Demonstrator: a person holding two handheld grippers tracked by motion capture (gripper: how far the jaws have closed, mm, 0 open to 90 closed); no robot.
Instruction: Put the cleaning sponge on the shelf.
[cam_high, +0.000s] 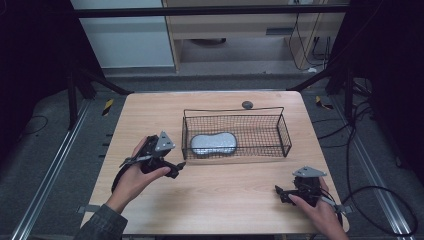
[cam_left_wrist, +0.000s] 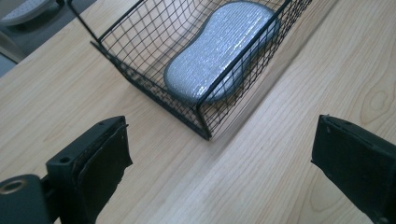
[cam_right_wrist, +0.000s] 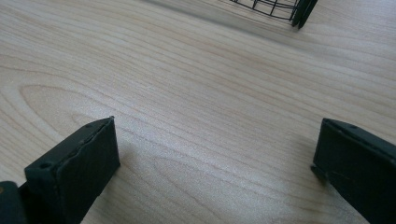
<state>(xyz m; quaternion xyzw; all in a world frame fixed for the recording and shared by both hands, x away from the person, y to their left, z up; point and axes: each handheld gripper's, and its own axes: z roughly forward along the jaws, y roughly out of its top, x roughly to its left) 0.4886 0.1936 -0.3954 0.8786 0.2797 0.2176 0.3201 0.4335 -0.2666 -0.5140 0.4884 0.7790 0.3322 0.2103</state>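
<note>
A grey, peanut-shaped sponge (cam_high: 213, 144) with a glittering woven surface lies flat inside the black wire basket (cam_high: 285, 131), in the basket's left end as you face it, close against the front wall. The basket sits on the pale wooden worktop (cam_high: 220, 195), a little beyond its middle. In the left gripper view the sponge (cam_left_wrist: 223, 51) shows through the mesh just past the basket's near corner (cam_left_wrist: 204, 131).

Your left gripper (cam_high: 177, 168) is held just off that front-left corner of the basket, apart from the wire, its fingers (cam_left_wrist: 103, 161) spread wide with bare wood between them and nothing in them. Your left hand (cam_high: 136, 177) wraps the body of the tool, a grey three-cornered plate on top.

Your right gripper (cam_high: 280, 192) rests low over the worktop well in front of the basket's right end, near the worktop's front edge, your right hand (cam_high: 320, 210) behind it. Its fingers (cam_right_wrist: 81, 161) are likewise released and wide apart, framing only wood grain, with a corner of the basket (cam_right_wrist: 299, 11) at the top of the right gripper view.

A small dark round object (cam_high: 247, 104), too small to identify, lies on the worktop just behind the basket.
</note>
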